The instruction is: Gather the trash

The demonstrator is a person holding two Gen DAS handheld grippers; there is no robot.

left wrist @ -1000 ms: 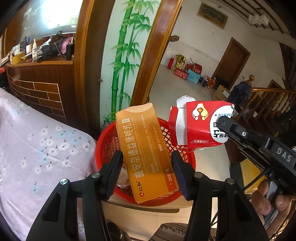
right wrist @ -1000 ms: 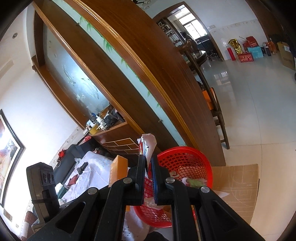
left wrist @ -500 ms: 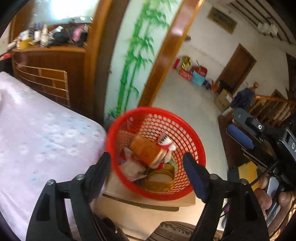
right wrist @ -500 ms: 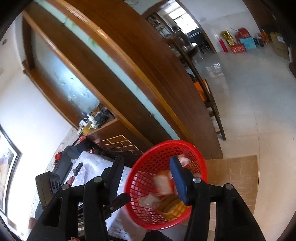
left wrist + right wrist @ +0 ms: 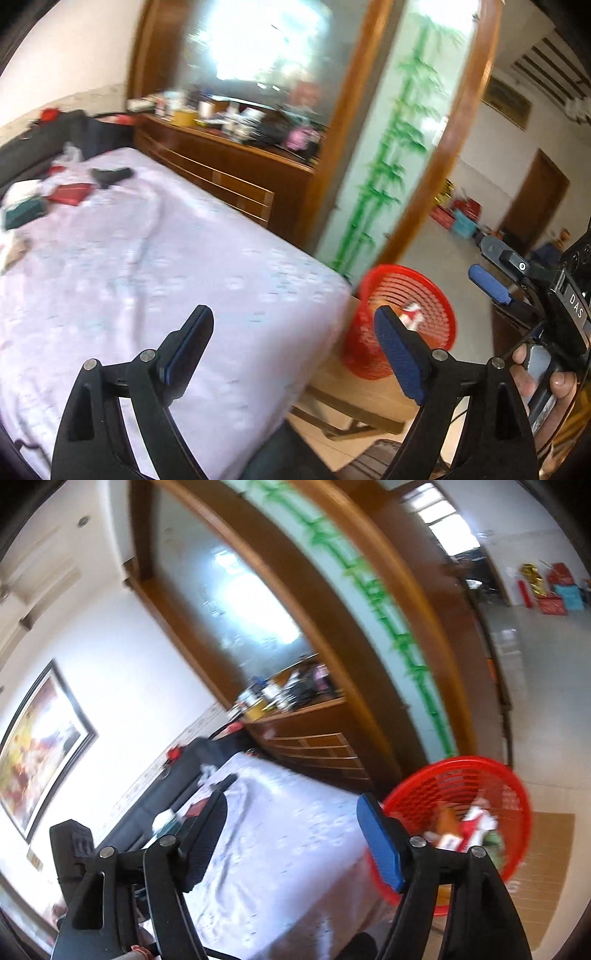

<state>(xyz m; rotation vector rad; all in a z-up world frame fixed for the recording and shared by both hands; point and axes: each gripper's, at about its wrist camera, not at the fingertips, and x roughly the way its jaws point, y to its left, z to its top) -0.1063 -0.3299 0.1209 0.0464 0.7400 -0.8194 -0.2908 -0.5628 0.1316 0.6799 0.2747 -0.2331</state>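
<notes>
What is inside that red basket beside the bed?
The red basket holds a heap of trash: a red-and-white carton and an orange box lie on top. Anything beneath them is hidden, and blur hides finer detail.

You are in a home: a table under a white flowered cloth, a cluttered wooden sideboard, a bamboo-painted glass partition in a wood frame, a framed painting on the wall, and a tiled hall beyond
</notes>
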